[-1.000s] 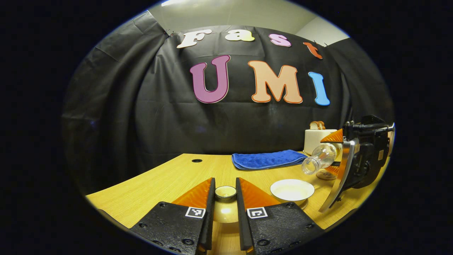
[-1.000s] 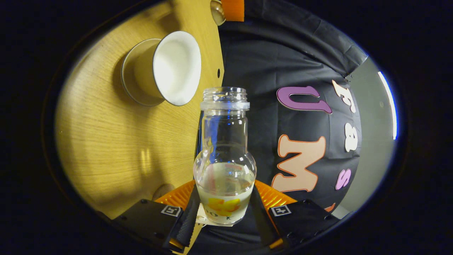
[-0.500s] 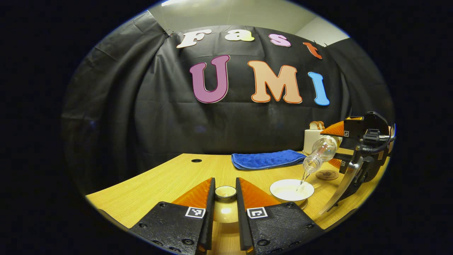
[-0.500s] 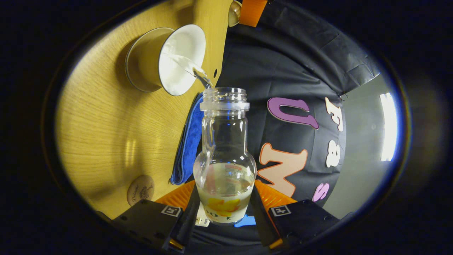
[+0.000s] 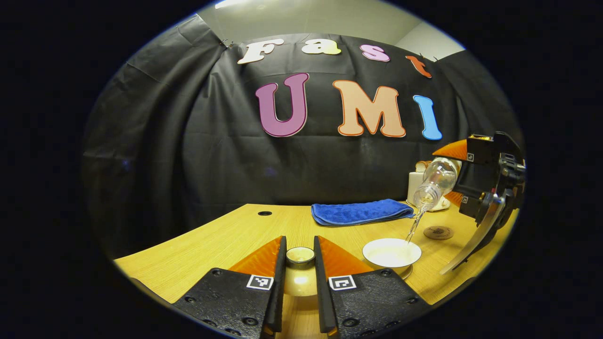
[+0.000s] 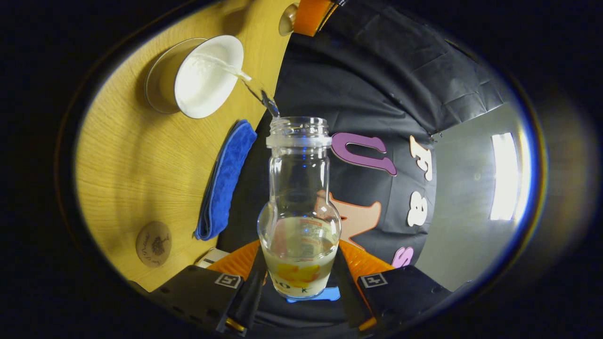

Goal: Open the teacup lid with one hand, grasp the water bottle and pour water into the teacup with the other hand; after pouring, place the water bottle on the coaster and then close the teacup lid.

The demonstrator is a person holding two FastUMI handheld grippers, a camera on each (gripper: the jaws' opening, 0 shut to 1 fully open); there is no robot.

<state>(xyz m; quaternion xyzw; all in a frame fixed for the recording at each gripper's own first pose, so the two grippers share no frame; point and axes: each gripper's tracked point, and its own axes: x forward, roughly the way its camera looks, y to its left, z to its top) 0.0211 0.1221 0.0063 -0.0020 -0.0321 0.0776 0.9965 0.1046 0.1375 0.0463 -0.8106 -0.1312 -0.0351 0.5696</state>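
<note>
Over the counter (image 5: 226,235), right claw (image 6: 300,278) pinching water bottle (image 6: 300,207), now raised higher, stream lengthened yet landing in teacup (image 5: 391,253), near coaster (image 5: 438,232). Left claw (image 5: 300,263) pinching lid (image 5: 300,255). Pouring underway; coaster placement next.

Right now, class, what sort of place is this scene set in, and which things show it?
Probably a staged recording booth, not a real kitchen: black cloth wall, one wooden table, and household props, a teacup and blue towel.
</note>
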